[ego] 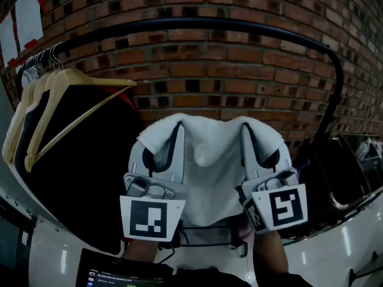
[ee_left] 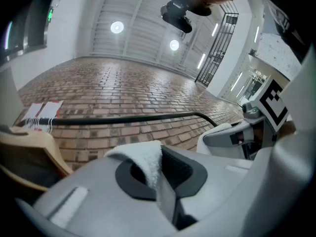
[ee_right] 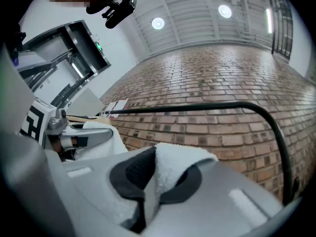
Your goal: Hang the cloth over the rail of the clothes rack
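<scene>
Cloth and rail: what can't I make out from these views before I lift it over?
- Cloth lower corners: head view, hidden behind the left gripper and right gripper; the gripper views show only the pinched corners.
- Rail left end: head view, behind hangers and dark clothes.
- Rack's foot: right gripper view, cut off by that gripper's body.
- Wall papers: head view, too small to read.

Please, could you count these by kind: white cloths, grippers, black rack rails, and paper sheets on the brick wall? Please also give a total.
white cloth: 1
grippers: 2 (left gripper and right gripper, each shut on an upper corner of the cloth)
rack rail: 1
paper sheets: 2
Total: 6
</scene>
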The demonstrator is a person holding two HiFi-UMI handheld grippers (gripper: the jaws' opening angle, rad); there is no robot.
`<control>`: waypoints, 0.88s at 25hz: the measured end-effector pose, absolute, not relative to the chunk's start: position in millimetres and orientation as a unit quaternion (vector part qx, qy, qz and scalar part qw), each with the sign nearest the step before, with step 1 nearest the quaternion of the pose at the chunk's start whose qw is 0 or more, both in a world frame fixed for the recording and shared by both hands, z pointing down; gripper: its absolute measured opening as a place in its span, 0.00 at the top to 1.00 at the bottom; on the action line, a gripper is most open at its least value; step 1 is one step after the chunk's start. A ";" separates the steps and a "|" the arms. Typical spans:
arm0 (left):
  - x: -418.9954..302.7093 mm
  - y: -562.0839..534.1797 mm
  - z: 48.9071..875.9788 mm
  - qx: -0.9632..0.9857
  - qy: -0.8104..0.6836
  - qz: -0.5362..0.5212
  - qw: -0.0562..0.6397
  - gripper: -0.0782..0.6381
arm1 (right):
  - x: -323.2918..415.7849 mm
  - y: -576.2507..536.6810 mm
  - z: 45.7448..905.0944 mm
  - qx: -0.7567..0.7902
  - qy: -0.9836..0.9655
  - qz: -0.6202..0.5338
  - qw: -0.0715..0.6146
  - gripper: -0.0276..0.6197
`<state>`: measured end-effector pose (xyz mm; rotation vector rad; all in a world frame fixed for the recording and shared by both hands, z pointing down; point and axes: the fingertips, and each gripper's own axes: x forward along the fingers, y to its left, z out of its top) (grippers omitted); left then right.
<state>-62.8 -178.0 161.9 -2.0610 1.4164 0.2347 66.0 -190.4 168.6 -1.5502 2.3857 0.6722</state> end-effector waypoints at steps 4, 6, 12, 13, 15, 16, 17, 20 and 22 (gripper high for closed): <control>-67.6 -165.7 116.4 -0.756 0.531 0.092 0.370 0.87 | 67.9 -185.2 125.0 -0.522 0.802 0.266 0.113 0.94; -68.7 -161.3 90.9 -0.741 0.528 0.093 0.405 0.87 | 68.7 -180.1 97.6 -0.518 0.793 0.299 0.114 0.94; -83.7 -147.3 -5.5 -0.679 0.524 0.090 0.506 0.87 | 68.5 -164.1 -0.6 -0.517 0.739 0.420 0.100 0.94; -87.0 -144.0 -24.3 -0.663 0.528 0.088 0.523 0.87 | 69.3 -164.0 -19.3 -0.520 0.726 0.438 0.101 0.94; -90.2 -137.0 -63.4 -0.629 0.539 0.079 0.555 0.87 | 72.0 -170.0 -56.2 -0.532 0.698 0.470 0.092 0.94; -89.5 -134.9 -83.9 -0.608 0.545 0.072 0.572 0.87 | 72.3 -175.9 -74.1 -0.539 0.682 0.489 0.076 0.94; -86.8 -134.3 -104.5 -0.586 0.552 0.062 0.591 0.87 | 70.1 -182.5 -92.4 -0.541 0.666 0.511 0.058 0.94; -65.5 -146.0 -161.1 -0.515 0.550 0.034 0.657 0.87 | 56.4 -208.7 -142.8 -0.540 0.623 0.566 0.001 0.94; -52.5 -176.0 -186.8 -0.477 0.546 -0.001 0.688 0.87 | 46.8 -241.2 -161.9 -0.543 0.607 0.577 -0.059 0.94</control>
